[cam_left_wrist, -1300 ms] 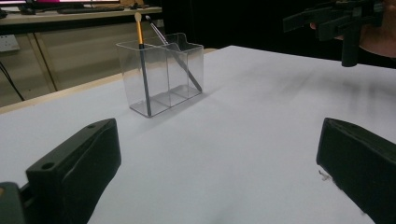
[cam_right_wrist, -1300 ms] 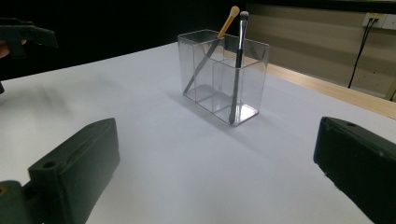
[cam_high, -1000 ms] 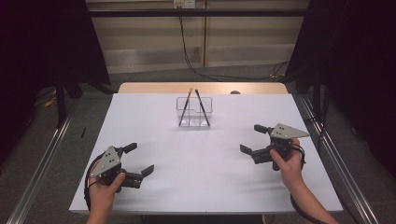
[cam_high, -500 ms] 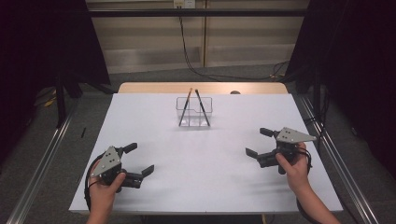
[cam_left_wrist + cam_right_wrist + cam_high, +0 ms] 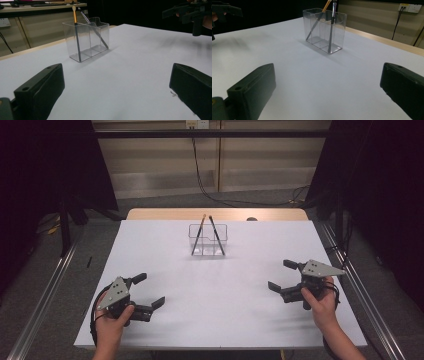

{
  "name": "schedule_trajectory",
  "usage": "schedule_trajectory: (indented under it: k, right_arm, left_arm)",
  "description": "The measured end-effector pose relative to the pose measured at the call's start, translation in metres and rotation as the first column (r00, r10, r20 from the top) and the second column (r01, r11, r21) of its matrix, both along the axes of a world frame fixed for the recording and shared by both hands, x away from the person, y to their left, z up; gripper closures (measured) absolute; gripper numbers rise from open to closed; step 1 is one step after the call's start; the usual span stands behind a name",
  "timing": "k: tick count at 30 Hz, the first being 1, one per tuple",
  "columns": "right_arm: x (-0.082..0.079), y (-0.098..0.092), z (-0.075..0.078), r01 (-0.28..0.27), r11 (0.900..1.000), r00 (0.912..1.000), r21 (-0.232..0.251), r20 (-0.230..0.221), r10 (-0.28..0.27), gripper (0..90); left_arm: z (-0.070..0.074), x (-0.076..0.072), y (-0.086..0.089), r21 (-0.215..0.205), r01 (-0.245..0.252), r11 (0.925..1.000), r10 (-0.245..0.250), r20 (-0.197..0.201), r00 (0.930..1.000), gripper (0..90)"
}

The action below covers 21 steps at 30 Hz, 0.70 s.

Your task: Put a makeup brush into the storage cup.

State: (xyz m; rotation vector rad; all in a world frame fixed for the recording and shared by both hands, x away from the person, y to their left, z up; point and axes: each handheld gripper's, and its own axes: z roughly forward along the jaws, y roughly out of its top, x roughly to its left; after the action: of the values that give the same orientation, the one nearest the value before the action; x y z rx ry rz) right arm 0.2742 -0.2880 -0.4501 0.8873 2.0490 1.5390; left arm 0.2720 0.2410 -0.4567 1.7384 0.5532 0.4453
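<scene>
Clear holder stands upright at the far middle of the white table, w/ two brushes leaning crossed inside. Left gripper sits well apart from the holder, near-left of it, jaws spread wide, nothing between. Right gripper near-right of the holder, also well apart, jaws wide & empty

A recording lab — not a home

Black curtains hang at both sides, a plain white table stands between metal floor rails, cables run to a wall socket.
</scene>
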Motion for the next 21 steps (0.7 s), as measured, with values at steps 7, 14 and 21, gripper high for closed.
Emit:
schedule_trajectory:
  k: [7, 14, 21]
  right_arm:
    - [-0.005, -0.006, -0.002, 0.008, 1.0, 1.0, -0.004, -0.001, -0.008, 0.0]
    - [-0.01, -0.012, -0.004, 0.014, 1.0, 0.9999, -0.005, -0.003, -0.014, 0.0]
    - [-0.014, -0.016, -0.005, 0.016, 1.0, 0.9999, -0.013, -0.002, -0.016, 0.0]
  left_arm:
    - [0.001, 0.0, 0.0, -0.007, -0.001, 1.0, 0.001, -0.001, 1.0, 0.0]
    - [0.0, 0.0, 0.001, 0.0, -0.004, 1.0, 0.004, 0.002, 1.0, 0.0]
    - [0.0, 0.0, 0.001, -0.001, -0.005, 1.0, 0.005, 0.001, 1.0, 0.0]
